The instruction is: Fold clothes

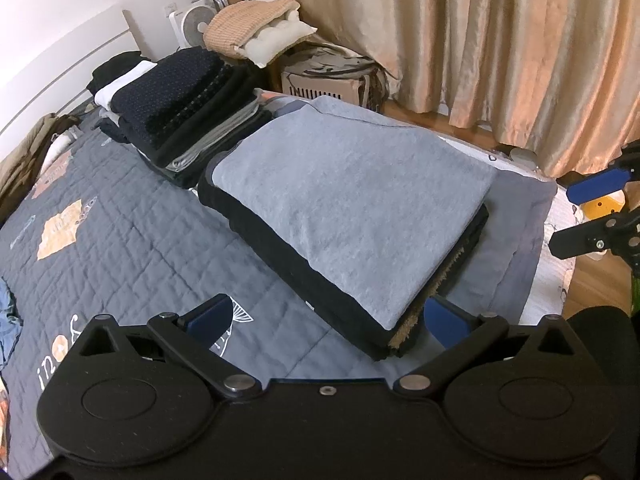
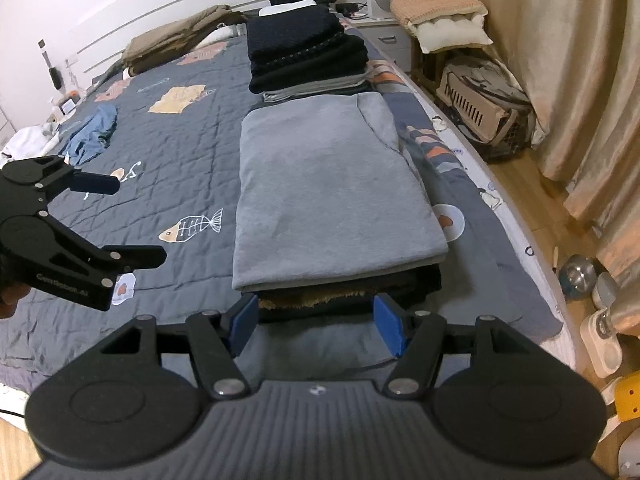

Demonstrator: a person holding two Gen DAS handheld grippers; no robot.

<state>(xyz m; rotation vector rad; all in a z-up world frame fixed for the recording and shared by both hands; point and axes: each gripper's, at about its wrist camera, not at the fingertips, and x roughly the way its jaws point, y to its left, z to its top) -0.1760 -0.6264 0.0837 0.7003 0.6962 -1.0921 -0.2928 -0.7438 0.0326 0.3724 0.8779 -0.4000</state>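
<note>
The right gripper [image 2: 316, 322], its blue-padded jaws held apart and clamped on nothing, is seen just short of the near edge of a folded grey cotton sweatshirt [image 2: 332, 192], which is laid on top of dark folded garments on the quilted grey bedspread [image 2: 180, 152]. The sweatshirt's long axis is run straight away from this gripper toward a taller stack of dark folded clothes [image 2: 304, 54]. The left gripper [image 1: 326, 318], likewise spread and empty, is placed at the pile's near corner, so the right is judged squarer to that edge.
</note>
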